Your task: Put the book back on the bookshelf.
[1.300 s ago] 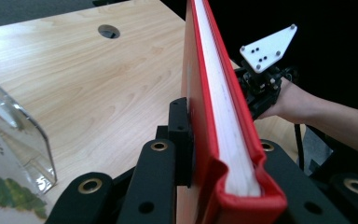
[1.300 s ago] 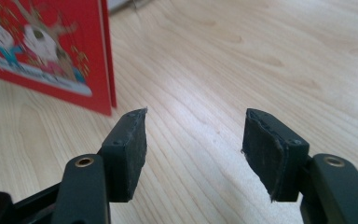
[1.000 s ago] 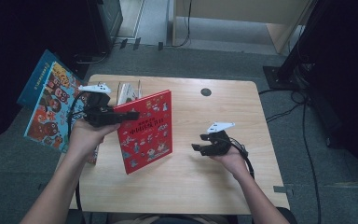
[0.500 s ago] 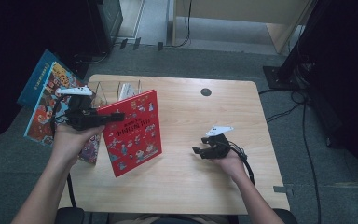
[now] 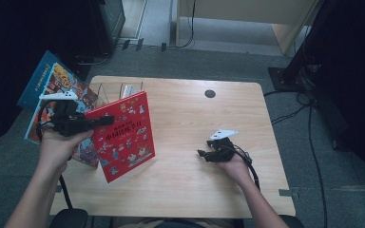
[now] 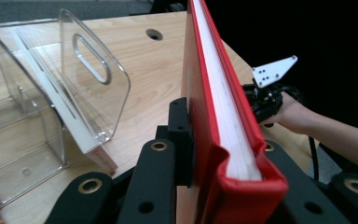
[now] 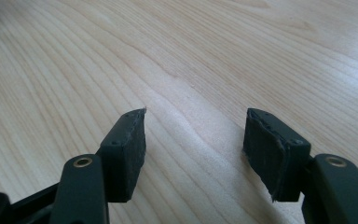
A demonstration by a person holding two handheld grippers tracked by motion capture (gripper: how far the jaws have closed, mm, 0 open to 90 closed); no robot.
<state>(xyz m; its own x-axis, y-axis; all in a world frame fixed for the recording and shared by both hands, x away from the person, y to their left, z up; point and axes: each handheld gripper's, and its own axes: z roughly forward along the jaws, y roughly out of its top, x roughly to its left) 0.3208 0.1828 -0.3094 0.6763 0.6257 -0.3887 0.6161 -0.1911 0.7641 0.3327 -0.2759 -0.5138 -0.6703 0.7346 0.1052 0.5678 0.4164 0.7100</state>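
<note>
Left gripper (image 5: 105, 119) clamped a red hardcover picture book (image 5: 123, 135) at the left of centre in the high view, its lower corner apparently resting on the wooden table (image 5: 190, 118).

Seen along the left gripper (image 6: 223, 154), the jaws pinched the red hardcover picture book (image 6: 214, 93) near its spine, edge-on, beside a clear acrylic book stand (image 6: 65, 79) in the upper left. The right gripper (image 5: 203, 154) rested right of centre, well apart from the book; its own view showed the right gripper (image 7: 193, 135) spread wide over bare wood, holding nothing. More picture books (image 5: 52, 85) leaned at the table's left edge.
</note>
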